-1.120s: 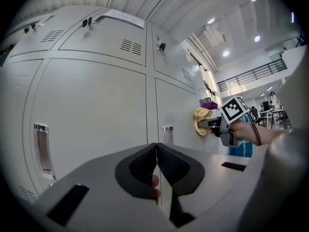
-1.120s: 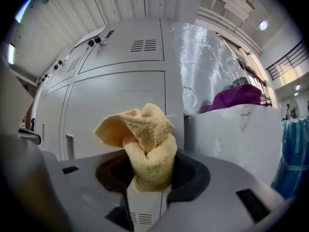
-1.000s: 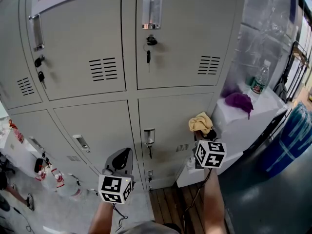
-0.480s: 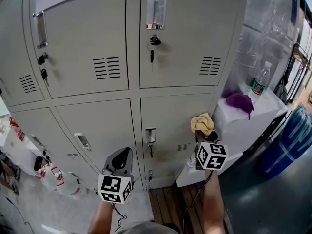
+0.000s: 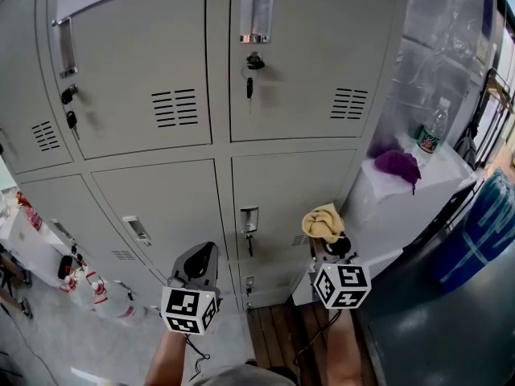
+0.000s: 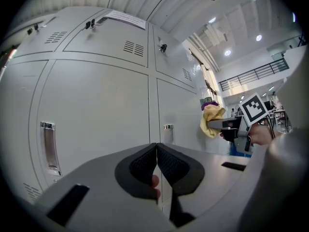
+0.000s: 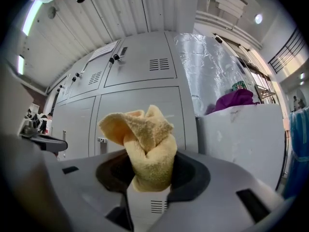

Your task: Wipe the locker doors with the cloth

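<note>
Cloth [image 7: 143,146] clamped in right gripper [image 7: 145,178], lockers [image 5: 161,95] closed

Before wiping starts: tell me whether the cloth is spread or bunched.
Bunched: the cloth sits crumpled in a wad, pinched in the right gripper.

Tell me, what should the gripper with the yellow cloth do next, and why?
Probably push the right gripper forward until the yellow cloth presses on the lower locker door. It grips the bunched cloth, which seems just short of the door.
</note>
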The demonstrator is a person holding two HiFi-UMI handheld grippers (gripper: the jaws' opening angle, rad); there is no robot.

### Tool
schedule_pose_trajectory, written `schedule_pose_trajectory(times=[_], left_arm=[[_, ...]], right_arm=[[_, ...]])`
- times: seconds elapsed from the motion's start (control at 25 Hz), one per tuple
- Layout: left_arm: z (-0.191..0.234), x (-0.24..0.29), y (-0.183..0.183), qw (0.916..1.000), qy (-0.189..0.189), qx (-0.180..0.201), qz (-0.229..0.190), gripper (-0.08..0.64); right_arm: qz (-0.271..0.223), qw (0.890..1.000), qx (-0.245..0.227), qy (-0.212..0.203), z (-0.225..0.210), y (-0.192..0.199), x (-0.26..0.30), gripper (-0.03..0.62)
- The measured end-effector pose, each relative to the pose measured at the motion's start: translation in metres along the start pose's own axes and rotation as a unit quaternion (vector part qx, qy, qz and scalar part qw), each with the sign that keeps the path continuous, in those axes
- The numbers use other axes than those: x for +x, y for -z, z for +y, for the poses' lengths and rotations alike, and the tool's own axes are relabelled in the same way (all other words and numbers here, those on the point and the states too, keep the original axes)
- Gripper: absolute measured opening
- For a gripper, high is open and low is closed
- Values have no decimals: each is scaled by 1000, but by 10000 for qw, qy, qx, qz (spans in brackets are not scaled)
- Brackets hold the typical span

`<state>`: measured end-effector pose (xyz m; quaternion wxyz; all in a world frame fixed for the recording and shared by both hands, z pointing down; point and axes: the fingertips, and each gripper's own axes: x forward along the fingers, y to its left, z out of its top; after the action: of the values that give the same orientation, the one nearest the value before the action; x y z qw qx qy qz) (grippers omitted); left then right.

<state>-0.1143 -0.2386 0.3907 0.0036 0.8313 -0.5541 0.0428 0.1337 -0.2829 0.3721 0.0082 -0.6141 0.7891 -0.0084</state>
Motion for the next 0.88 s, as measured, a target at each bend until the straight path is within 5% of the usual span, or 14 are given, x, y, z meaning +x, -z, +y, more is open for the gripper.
schedule_pose_trajectory(times=[0.88], left_arm=[[13,13,52,9979,-115,-217,595,23]], right_arm=[[714,9918,180,-1044,90,71,37,187]])
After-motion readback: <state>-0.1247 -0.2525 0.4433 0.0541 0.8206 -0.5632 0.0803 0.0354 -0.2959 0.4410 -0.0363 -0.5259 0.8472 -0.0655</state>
